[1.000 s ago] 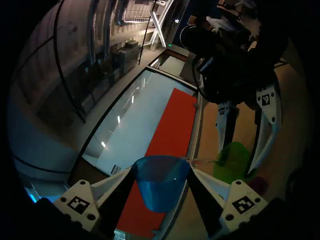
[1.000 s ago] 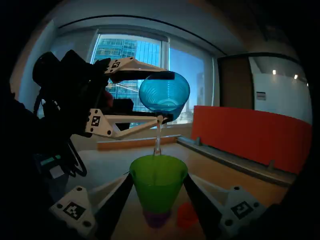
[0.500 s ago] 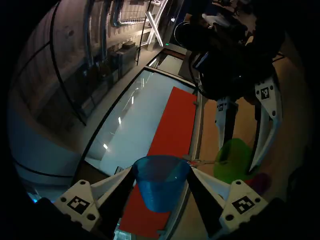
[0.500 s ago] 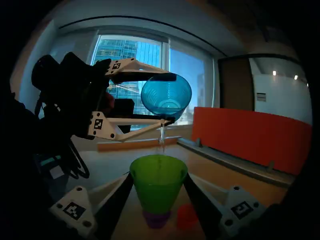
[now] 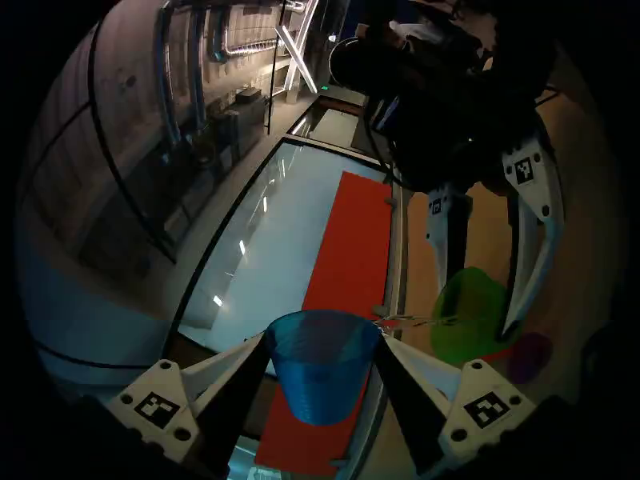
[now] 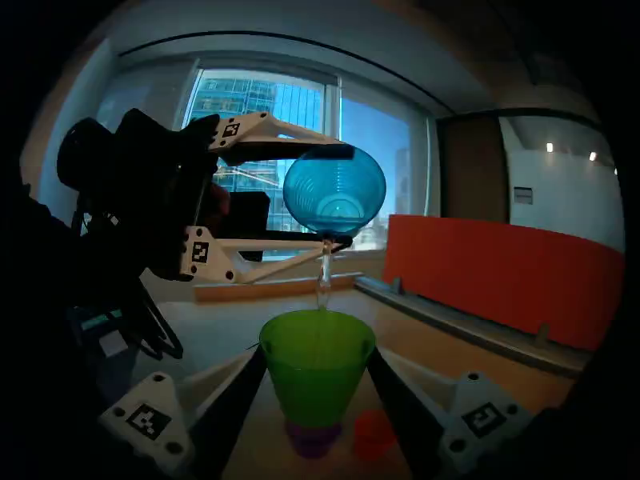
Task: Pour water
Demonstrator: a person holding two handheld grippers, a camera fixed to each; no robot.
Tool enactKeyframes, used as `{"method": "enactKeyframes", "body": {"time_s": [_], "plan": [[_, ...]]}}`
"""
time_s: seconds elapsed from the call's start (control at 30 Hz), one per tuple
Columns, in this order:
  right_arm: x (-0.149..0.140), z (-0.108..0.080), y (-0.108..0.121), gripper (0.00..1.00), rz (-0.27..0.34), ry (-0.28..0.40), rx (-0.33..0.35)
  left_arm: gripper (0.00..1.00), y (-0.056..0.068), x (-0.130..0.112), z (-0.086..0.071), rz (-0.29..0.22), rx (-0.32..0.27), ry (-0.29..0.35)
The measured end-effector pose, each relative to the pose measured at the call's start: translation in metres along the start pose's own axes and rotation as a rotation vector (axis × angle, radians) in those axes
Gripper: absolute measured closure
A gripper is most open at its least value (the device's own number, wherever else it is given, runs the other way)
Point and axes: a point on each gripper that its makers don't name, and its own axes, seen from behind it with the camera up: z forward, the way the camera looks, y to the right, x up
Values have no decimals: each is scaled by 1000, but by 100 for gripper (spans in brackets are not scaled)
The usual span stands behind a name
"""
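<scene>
Closest to me, the right gripper (image 6: 318, 360) has its fingers closed against both sides of a green cup (image 6: 318, 384), held upright with its mouth open to catch what falls. Just under it is a purple piece (image 6: 312, 438), with a small red thing (image 6: 370, 432) beside it. I cannot tell whether the cup rests on the purple one.

Above, a thin thread of water (image 6: 323, 280) drops into the green cup from the lip of a blue cup (image 6: 334, 200). The left gripper (image 6: 346, 194) pinches that cup between its fingers and tips it far over, directly overhead, I'd say so that nothing lands on the worktop (image 6: 216, 328). Behind stand a red panel (image 6: 512, 272) and a window (image 6: 256, 104).

I count two grippers, two held cups, one stream, one purple piece and one red thing.
</scene>
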Motion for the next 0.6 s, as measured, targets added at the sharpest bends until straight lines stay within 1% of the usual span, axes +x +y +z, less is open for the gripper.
{"method": "enactKeyframes", "body": {"time_s": [0.27, 0.6], "plan": [[0, 0, 0, 10, -4, 2, 0, 13, -1, 2, 1, 26, 10, 4], [1, -1, 0, 10, -6, 1, -3, 13, -5, 2, 2, 68, 17, 0]]}}
